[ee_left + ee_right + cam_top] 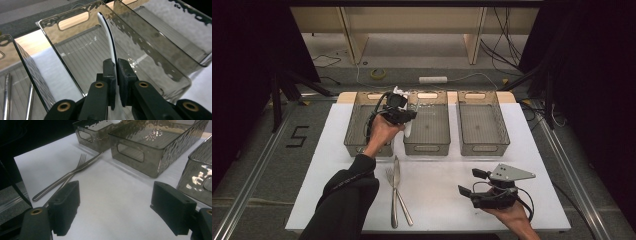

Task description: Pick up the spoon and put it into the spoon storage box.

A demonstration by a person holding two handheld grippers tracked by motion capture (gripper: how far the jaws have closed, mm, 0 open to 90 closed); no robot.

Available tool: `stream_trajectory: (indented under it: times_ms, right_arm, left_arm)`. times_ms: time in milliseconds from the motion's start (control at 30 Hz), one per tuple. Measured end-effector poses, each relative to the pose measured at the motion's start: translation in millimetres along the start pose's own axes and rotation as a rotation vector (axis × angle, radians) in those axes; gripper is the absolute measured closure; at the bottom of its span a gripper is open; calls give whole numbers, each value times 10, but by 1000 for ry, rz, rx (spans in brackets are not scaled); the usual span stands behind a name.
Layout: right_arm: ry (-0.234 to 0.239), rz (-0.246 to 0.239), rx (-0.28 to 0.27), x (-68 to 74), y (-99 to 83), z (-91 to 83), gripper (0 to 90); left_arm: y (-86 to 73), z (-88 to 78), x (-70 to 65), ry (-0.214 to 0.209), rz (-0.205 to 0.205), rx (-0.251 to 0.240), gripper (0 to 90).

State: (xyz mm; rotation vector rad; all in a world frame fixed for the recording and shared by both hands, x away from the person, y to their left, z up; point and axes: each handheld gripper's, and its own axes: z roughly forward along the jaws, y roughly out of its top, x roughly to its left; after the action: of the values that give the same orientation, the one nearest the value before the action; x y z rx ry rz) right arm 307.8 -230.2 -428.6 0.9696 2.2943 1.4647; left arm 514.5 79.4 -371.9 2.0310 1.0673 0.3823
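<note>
Pinching a white plastic utensil (110, 42) by its flat handle, left claw (116, 65) pressed tight, poised above the middle bin (75, 21). Lower straight down past the rim just ahead before letting go; keep right claw (115, 207) spread, parked over the tabletop (112, 195).

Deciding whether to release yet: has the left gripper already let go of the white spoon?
No: in the left gripper view the left gripper is shut on the white spoon, held above the middle bin.
</note>
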Motion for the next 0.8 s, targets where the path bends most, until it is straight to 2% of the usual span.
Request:
stream_trajectory:
  times_ms: [333,600,700,800]
  right_arm:
    - [1,1,4,5,0,3,240]
    - [2,-1,3,7,-2,6,240]
    - [3,-3,3,6,-3,7,240]
    - [2,-4,5,8,-2,6,241]
  left_arm:
    - [21,155,8,8,4,11,846]
    - [-37,248,3,6,-19,-1,845]
    - [-66,280,7,14,-9,4,845]
    - [-85,302,15,13,-25,4,845]
